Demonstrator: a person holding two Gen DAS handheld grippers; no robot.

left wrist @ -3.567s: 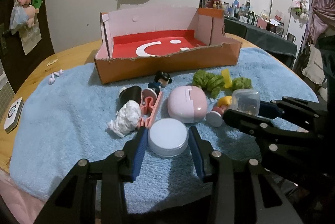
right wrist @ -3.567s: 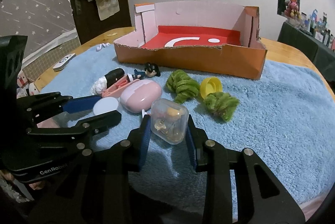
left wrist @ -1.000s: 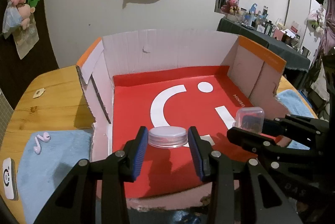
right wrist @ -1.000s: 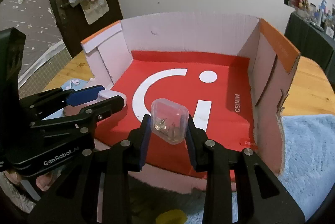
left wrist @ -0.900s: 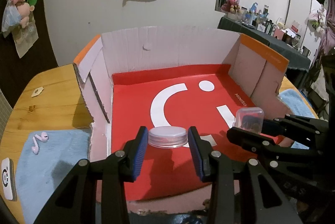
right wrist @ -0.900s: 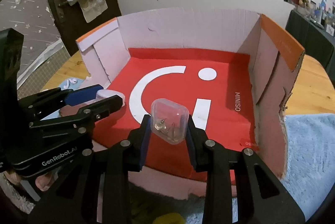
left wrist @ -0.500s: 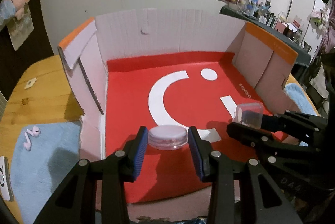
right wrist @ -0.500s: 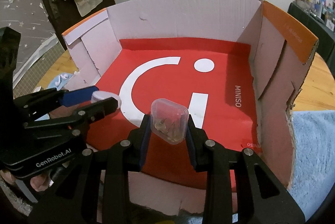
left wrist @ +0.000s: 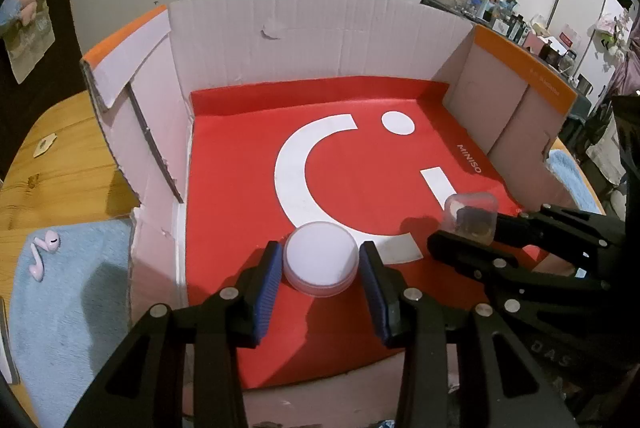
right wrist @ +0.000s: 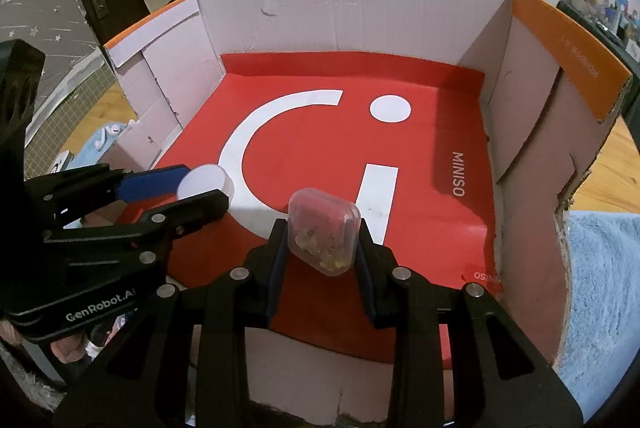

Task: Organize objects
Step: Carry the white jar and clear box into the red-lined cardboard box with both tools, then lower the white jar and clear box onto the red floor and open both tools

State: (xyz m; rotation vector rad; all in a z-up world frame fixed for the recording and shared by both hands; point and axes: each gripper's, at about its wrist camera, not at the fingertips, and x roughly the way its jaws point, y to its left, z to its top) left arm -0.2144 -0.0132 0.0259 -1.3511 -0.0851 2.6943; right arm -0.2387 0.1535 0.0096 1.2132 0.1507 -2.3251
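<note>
The left gripper (left wrist: 320, 268) is clamping a round white plastic lid-like disc (left wrist: 320, 258) between its blue-padded jaws, which are parted only as wide as the disc. It is holding the disc low over the near part of the red floor of an open cardboard box with pale inner walls and orange outer faces (left wrist: 320, 40), above the white curved mark printed there. The right gripper (right wrist: 323, 248) is pinching a small clear plastic case with rounded corners (right wrist: 324, 234), its jaws nearly together and pressed against the case's sides, also over the near red floor.

The left wrist view is showing what the right one hides: a pair of pale pink earbuds (left wrist: 42, 254) lying on a light blue fluffy towel (left wrist: 68, 308) left of the box, on a wooden table (left wrist: 60, 172). The right wrist view alone is showing tiny pale bits inside the clear case, and the towel continuing beyond the box's right wall.

Compared with a second ago, both grippers are sitting lower and tipped further down into the box; the disc's flat top is now facing the camera rather than its ribbed edge. Both grips are staying unchanged.
</note>
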